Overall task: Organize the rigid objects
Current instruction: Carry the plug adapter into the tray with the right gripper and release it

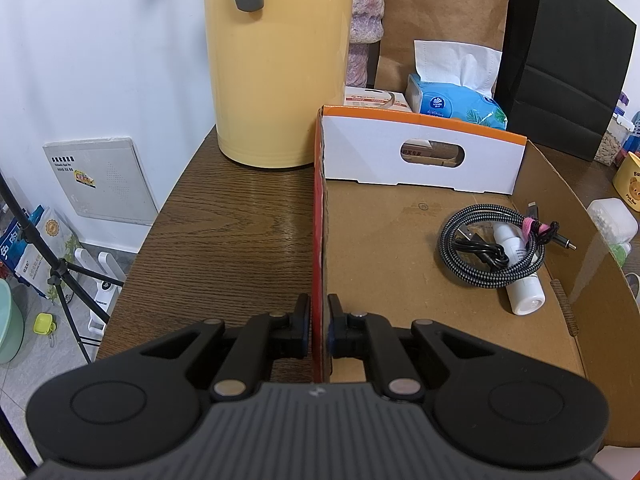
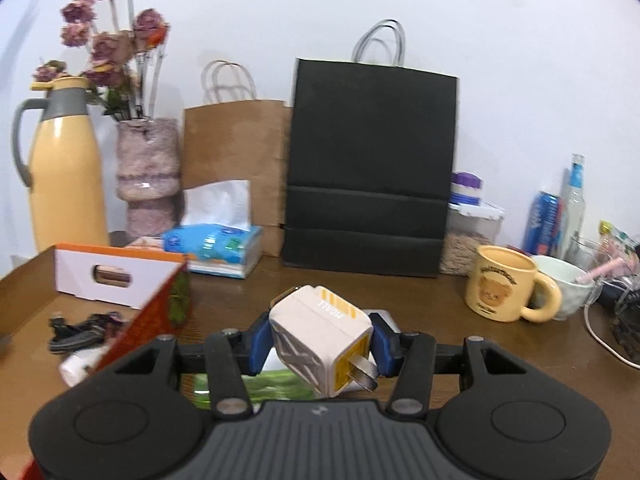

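My left gripper is shut on the left wall of an open cardboard box with an orange rim; one finger is outside and one inside. Inside the box lie a coiled braided cable and a white bottle. My right gripper is shut on a white and yellow charger plug, held above the table with its metal prongs pointing toward the camera. The box stands to the left of it in the right wrist view, with the cable inside.
A yellow thermos stands left of the box at the table's back. Behind are a tissue pack, a vase, a brown bag and a black bag. A yellow mug, a white cup and bottles are at the right.
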Motion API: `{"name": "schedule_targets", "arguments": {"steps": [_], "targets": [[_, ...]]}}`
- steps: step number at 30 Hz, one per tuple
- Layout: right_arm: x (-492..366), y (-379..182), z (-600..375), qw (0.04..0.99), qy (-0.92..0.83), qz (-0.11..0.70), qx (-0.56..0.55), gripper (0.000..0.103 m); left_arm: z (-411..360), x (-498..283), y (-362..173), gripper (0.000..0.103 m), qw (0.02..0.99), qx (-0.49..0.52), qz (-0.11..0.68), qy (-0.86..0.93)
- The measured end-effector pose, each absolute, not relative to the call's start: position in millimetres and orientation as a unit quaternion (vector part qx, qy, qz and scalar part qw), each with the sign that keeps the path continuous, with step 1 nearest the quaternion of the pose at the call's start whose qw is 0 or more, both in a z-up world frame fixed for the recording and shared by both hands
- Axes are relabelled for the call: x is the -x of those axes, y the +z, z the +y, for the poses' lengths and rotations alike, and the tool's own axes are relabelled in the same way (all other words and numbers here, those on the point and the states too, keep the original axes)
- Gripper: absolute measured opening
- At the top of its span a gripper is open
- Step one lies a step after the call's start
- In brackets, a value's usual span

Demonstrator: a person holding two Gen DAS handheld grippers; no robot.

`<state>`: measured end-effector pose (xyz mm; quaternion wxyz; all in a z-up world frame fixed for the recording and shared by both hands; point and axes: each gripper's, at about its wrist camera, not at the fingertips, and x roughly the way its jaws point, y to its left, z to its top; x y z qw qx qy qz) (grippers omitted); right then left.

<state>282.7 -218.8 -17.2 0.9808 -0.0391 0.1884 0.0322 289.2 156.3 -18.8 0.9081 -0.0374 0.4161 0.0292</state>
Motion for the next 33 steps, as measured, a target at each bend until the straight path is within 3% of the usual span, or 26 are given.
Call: {"name": "schedule_targets", "arguments": {"steps": [33], "targets": [[-288, 11, -80, 0.953, 0.215, 0.183, 0.106, 0.049, 156, -289, -19, 0.009, 0.908, 0.038, 0.416, 0.029]]}}
